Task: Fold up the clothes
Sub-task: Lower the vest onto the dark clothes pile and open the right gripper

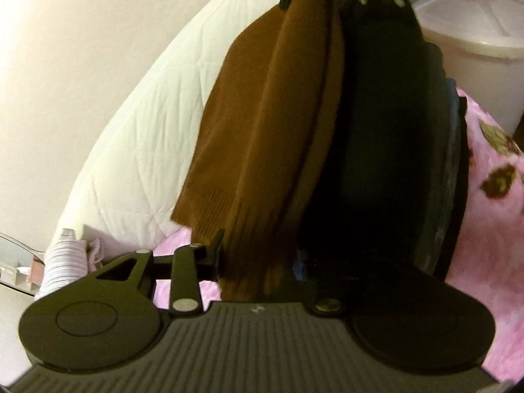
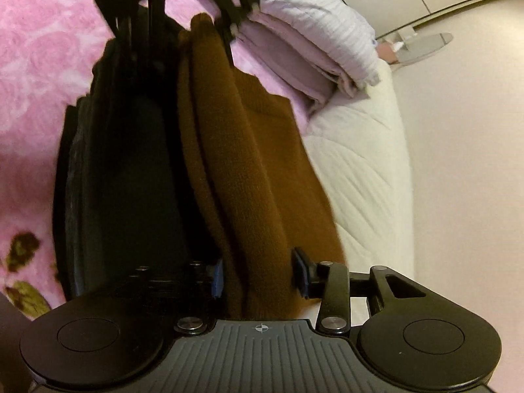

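over pink floral blanket (image 2: 36, 65), i am holding both the left claw (image 1: 258, 255) and right claw (image 2: 262, 276) spread, brown sweater (image 2: 249, 150) hanging loose between pads.

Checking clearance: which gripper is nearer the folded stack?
Left. The left gripper sits just beside the stack; the right gripper is at the other end of the sweater, away from it.

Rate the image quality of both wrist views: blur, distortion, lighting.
Left wrist view: strong fisheye bending, brown knit garment smeared by motion blur, dark folded item beside it nearly black. Right wrist view: same warping, garment soft, pink floral blanket well lit.
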